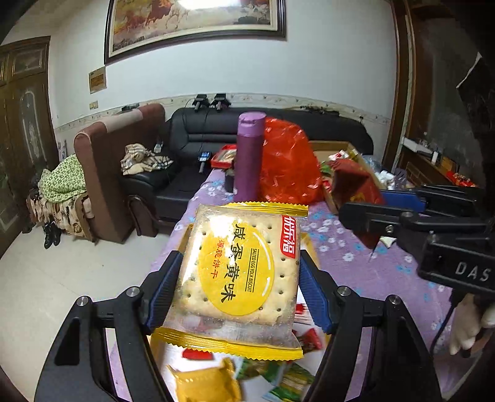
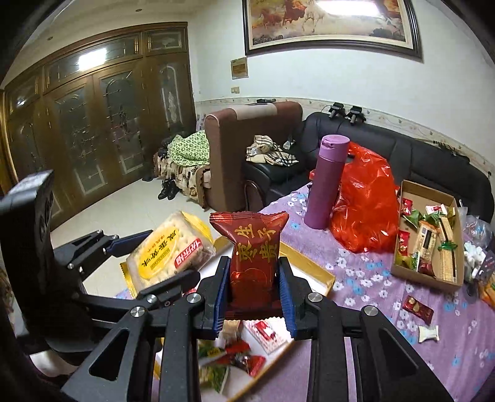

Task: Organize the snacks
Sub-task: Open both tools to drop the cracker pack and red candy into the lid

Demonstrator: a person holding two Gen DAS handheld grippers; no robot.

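Purple floral tablecloth [image 2: 386,297], black sofa [image 1: 198,130] behind, white tiled floor [image 1: 77,272].

biscuit pack [image 1: 236,275], clear wrap with yellow ends and yellow oval label, held flat-on above the table, red snack pouch [image 2: 252,256] with gold characters, upright, held aloft, loose wrapped snacks in cardboard box [image 2: 399,266] far right

- I see even, fairly bright indoor light in both views.
- Ceiling light glares off the framed painting [image 1: 195,24] and the wardrobe glass [image 2: 86,62].
- Fisheye bending curves the walls; corners go black.
- Loose snacks [image 1: 278,377] at my lower edge smear with blur.
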